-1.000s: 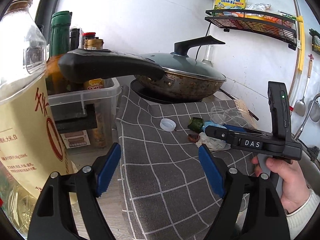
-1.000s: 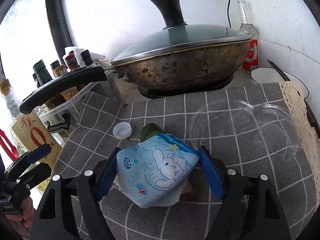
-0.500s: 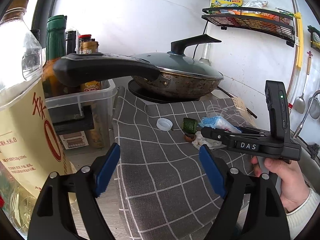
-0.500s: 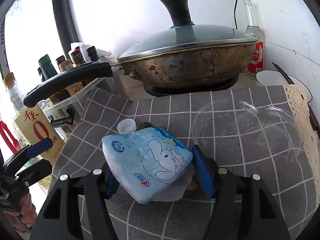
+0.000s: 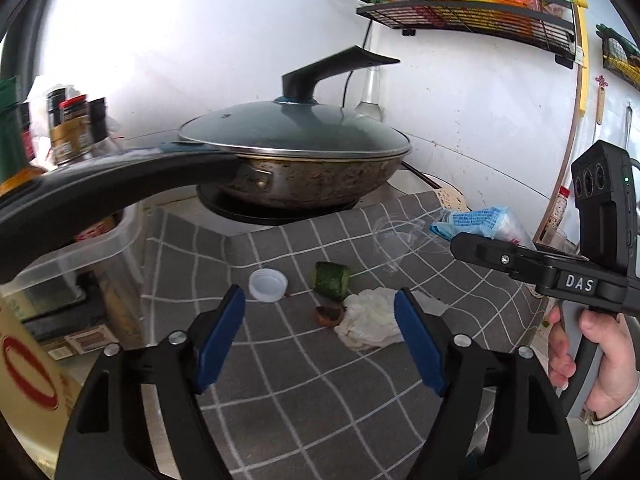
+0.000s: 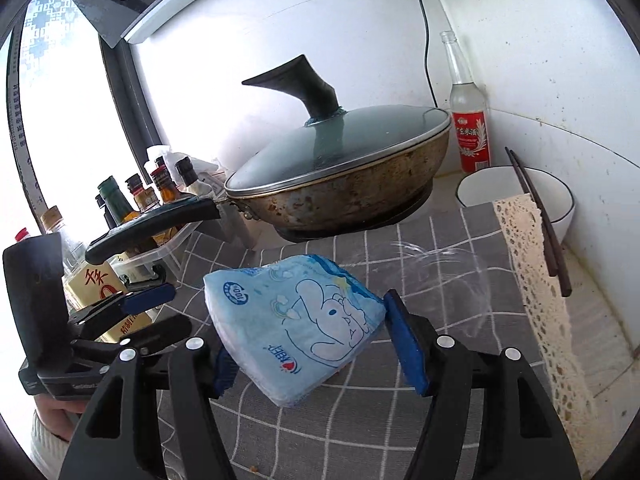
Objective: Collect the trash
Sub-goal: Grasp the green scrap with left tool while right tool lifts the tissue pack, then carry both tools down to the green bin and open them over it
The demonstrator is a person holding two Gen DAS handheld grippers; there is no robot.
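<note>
My right gripper point(image 6: 312, 344) is shut on a blue tissue packet point(image 6: 296, 320) with a rabbit print and holds it up above the grey checked cloth point(image 6: 400, 400). The packet also shows in the left wrist view point(image 5: 476, 222), held by the right gripper point(image 5: 460, 240). My left gripper point(image 5: 320, 336) is open and empty above the cloth. Just beyond its fingertips lie a crumpled white tissue point(image 5: 372, 322), a small brown scrap point(image 5: 329, 315), a green scrap point(image 5: 331, 280) and a white bottle cap point(image 5: 267, 285). A clear plastic lid point(image 5: 400, 236) lies further back.
A lidded wok point(image 5: 304, 160) on a burner stands behind the cloth, its long handle point(image 5: 100, 196) reaching left over a plastic bin of bottles point(image 5: 72, 132). A white bowl with chopsticks point(image 6: 520, 196) and a glass bottle point(image 6: 468, 120) stand at the back right. A wire shelf point(image 5: 468, 12) hangs on the wall.
My right gripper closed on the tissue packet and lifted it off the cloth, uncovering the crumpled tissue and scraps. My left gripper moved forward and right towards those scraps, still open.
</note>
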